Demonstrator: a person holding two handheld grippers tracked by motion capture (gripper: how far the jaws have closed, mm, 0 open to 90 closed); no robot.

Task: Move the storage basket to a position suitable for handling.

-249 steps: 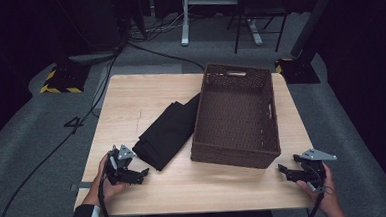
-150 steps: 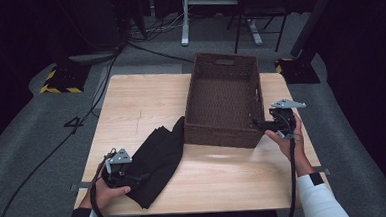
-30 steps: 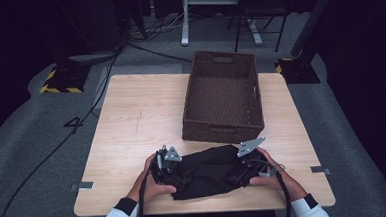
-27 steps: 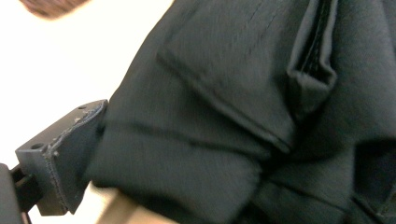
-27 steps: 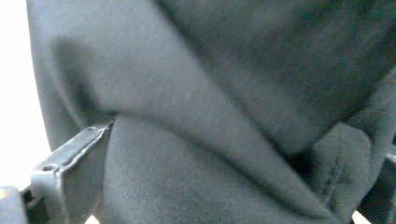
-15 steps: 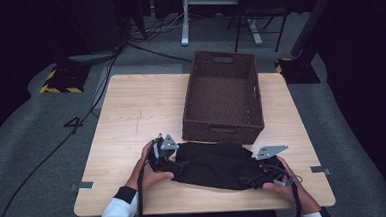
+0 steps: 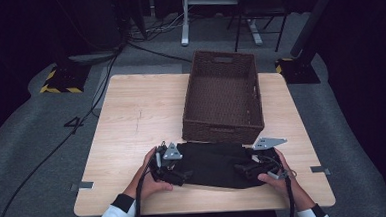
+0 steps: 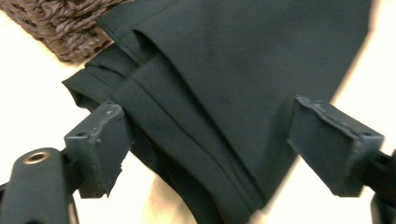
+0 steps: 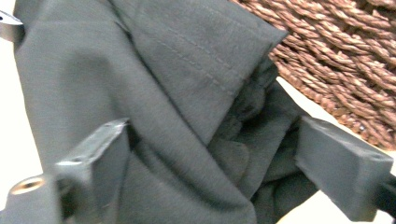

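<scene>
Pale wooden worktop (image 7: pixel 131 111) on grey carpet in a dark room, cables trailing at left, brown woven basket (image 7: pixel 223 99) toward the far right. Black folded cloth (image 7: pixel 211 162) flat along the near edge, just before the basket. Left gripper (image 7: pixel 177 177) at its left end, jaws wide, just reopening, cloth between without pinch. Right gripper (image 7: pixel 244 168) likewise at the right end.

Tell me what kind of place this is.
Probably a lab or recording studio, not a home: a lone wooden table stands on grey carpet, with cables trailing across the floor, black-and-yellow hazard-striped stand bases and dark surroundings.
</scene>
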